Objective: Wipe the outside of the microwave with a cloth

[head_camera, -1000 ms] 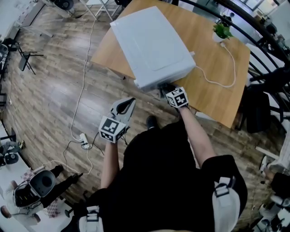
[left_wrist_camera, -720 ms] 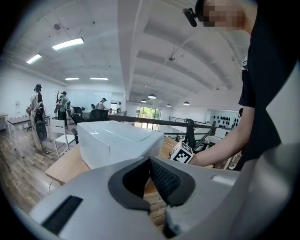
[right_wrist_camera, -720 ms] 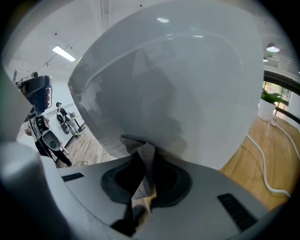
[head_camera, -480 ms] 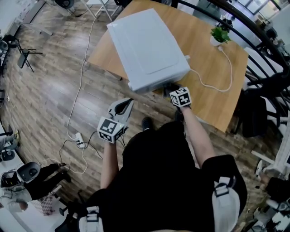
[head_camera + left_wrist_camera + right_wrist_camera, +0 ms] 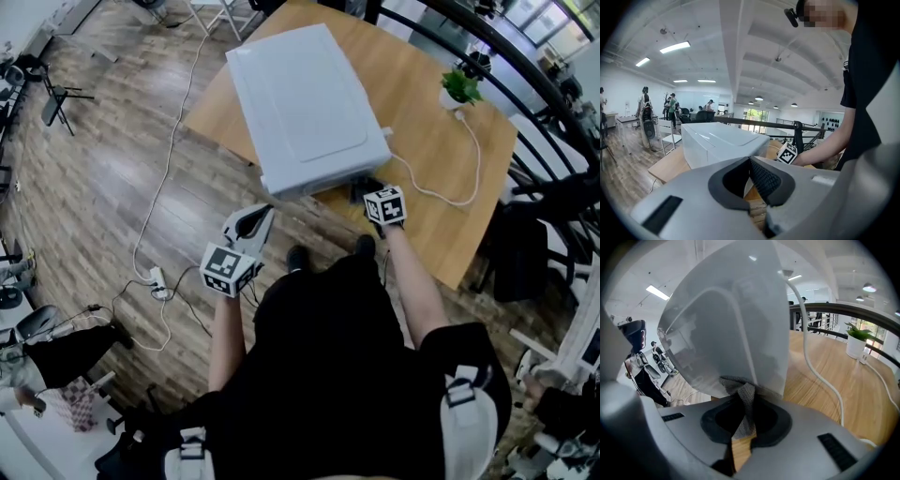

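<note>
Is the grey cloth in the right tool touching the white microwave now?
Touching. The right gripper view shows it: the cloth, pinched in the right tool, bunches up against the microwave at its lower wall, with no gap between them.

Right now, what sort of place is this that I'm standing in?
Probably an open-plan lab or office workspace, not a home kitchen: the microwave sits on a wooden table by a black railing, with long ceiling lights overhead and several people standing in the background.
</note>
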Demonstrator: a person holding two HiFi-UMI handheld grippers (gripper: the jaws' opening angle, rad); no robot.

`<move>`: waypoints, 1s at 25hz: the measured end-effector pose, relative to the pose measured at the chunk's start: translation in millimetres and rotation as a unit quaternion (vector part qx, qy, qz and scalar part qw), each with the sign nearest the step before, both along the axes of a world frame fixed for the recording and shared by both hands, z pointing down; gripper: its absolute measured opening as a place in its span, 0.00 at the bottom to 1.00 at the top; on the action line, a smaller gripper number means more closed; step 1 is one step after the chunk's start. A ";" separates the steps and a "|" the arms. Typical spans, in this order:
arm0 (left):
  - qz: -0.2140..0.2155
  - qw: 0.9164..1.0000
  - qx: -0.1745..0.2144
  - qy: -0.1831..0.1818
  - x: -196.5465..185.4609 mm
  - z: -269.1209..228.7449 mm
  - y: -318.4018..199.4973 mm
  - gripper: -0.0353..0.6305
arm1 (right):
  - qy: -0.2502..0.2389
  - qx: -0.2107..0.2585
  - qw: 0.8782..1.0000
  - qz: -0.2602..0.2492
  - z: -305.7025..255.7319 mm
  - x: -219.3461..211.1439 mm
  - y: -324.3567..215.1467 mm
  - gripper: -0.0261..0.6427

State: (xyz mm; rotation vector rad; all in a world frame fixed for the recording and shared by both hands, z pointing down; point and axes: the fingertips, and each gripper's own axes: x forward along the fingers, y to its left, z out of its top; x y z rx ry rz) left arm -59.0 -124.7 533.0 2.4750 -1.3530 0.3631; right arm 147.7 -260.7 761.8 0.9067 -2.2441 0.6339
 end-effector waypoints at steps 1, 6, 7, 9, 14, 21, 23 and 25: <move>-0.004 1.000 0.001 0.000 0.1 -0.2 -1.2 0.06 | -0.001 -0.002 1.000 0.005 1.1 5.2 -2.2 0.09; -0.028 1.000 -0.001 0.002 -1.1 3.2 -4.1 0.06 | 0.006 -0.016 1.000 0.021 9.5 25.2 -13.6 0.09; -0.033 0.999 -0.002 0.003 -1.6 4.1 -5.0 0.06 | 0.010 -0.021 1.000 0.020 11.6 27.7 -14.9 0.09; -0.042 0.999 -0.003 0.005 -2.2 4.6 -8.2 0.06 | 0.017 -0.025 0.999 0.012 14.4 29.1 -17.6 0.09; -0.058 0.998 -0.005 0.004 -5.5 7.3 -10.3 0.06 | 0.020 -0.033 0.999 -0.005 27.6 26.7 -19.7 0.09; -0.077 0.997 -0.007 0.001 -9.5 10.6 -9.3 0.06 | 0.041 -0.055 0.997 -0.024 50.5 24.3 -17.3 0.09; -0.081 0.997 -0.009 0.000 -11.4 11.2 -7.0 0.06 | 0.041 -0.059 0.997 -0.025 54.1 23.9 -16.2 0.09; -0.085 0.996 -0.012 -0.001 -14.2 12.6 -3.3 0.06 | 0.039 -0.058 0.997 -0.026 55.1 21.7 -15.5 0.09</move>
